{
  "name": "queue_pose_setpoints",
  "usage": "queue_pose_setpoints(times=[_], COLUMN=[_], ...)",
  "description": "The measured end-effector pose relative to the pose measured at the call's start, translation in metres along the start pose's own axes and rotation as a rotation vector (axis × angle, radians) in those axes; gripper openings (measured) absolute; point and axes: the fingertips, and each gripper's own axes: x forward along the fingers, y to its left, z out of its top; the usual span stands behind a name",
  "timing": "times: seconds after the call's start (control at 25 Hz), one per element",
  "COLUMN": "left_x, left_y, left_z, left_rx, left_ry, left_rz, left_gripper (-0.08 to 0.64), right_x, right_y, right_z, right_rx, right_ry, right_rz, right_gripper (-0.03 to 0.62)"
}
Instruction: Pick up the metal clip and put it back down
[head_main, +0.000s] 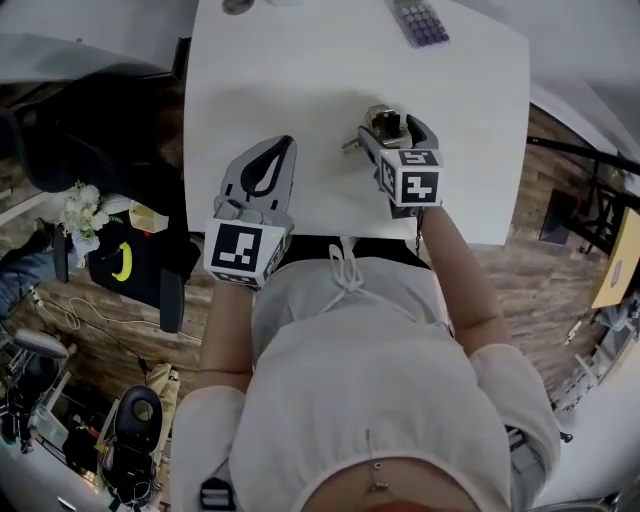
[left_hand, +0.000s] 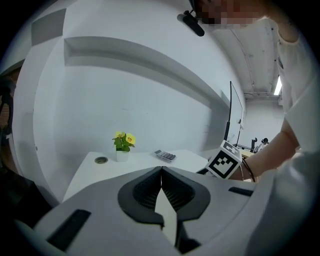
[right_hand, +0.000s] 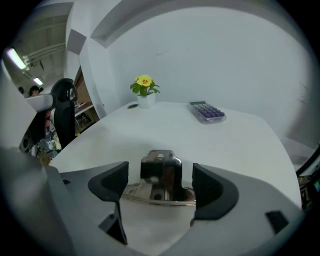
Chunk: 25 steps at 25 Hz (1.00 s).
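Note:
The metal clip (head_main: 383, 124) is a shiny spring clip lying on the white table (head_main: 300, 70) near its front right. My right gripper (head_main: 395, 130) stands around it with one jaw on each side. In the right gripper view the clip (right_hand: 161, 167) sits between the dark pads of the right gripper (right_hand: 159, 186), with a small gap showing on both sides, so the pads do not press on it. My left gripper (head_main: 288, 142) rests to the left of the clip, apart from it. Its jaws meet at the tip, and the left gripper (left_hand: 161, 170) holds nothing.
A calculator with purple keys (head_main: 420, 20) lies at the table's far edge. A small pot with a yellow flower (right_hand: 145, 90) and a round cable hole (right_hand: 132, 105) are at the far left. The table's front edge runs just under both grippers. Office clutter fills the floor at left.

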Motion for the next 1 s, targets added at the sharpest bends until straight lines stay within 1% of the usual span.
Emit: queue_pose_setpoints(times=[0.16,0.32,0.44,0.6,0.72,0.84,1.0], left_x=[0.009,0.017,0.018,0.017,0.012,0.003,-0.009], left_y=[0.010,0.012,0.007,0.000,-0.003,-0.004,-0.015], left_z=[-0.004,-0.003,-0.004,0.000,0.009,0.023,0.045], left_rx=[0.004,0.013,0.019,0.037,0.056,0.075,0.099], left_ry=[0.008,0.005,0.005,-0.005,-0.020,-0.045,-0.078], left_rz=[-0.002,-0.013,-0.018,-0.015,-0.009,-0.003,-0.007], left_gripper=[0.018,0.018,0.018,0.018,0.018,0.018,0.018], right_x=[0.014,0.019,0.018,0.014,0.003,-0.017,-0.058], right_y=[-0.002,0.000,-0.001,-0.004,-0.003,0.004,0.005], right_z=[-0.005,-0.004,-0.007,-0.008,-0.003,0.012,0.036], right_rx=[0.026,-0.004,-0.009,-0.010,-0.007,-0.029,-0.080], right_ry=[0.074,0.099,0.113,0.107,0.062,-0.037,-0.176], right_rz=[-0.028,-0.041,-0.040,-0.031,-0.020,0.009,-0.006], right_gripper=[0.378,0.304,0.297,0.295,0.295,0.293,0.292])
